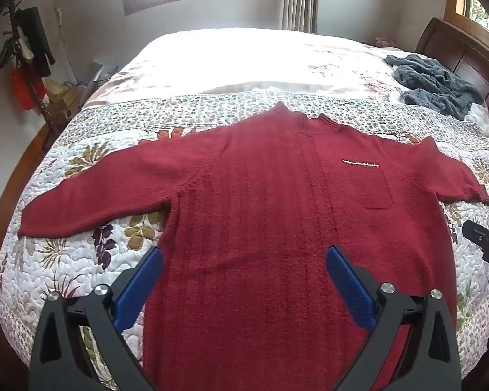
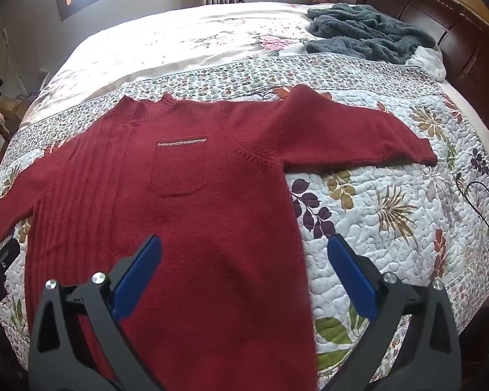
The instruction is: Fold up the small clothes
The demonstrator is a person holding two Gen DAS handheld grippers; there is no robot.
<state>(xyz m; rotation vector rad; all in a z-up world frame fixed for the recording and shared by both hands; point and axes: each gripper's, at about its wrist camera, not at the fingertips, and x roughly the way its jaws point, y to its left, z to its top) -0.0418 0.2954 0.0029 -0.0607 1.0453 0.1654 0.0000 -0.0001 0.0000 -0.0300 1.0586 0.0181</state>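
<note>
A dark red knitted sweater (image 1: 260, 195) lies flat and face up on the quilted bed, sleeves spread to both sides, collar at the far end, a small chest pocket (image 1: 365, 182) on one side. My left gripper (image 1: 244, 257) hovers open over the sweater's lower left part, its blue pads (image 1: 140, 286) wide apart and holding nothing. My right gripper (image 2: 244, 247) is open above the lower right edge of the sweater (image 2: 195, 195), one pad over the knit and the other over the quilt. The right gripper's tip (image 1: 485, 241) shows at the left view's right edge.
A floral quilt (image 2: 391, 202) covers the bed. A crumpled grey-blue fleece garment (image 2: 368, 32) lies at the far right near the dark wooden headboard (image 2: 440, 22). A coat rack (image 1: 26, 65) with hanging things stands left of the bed. Windows are behind.
</note>
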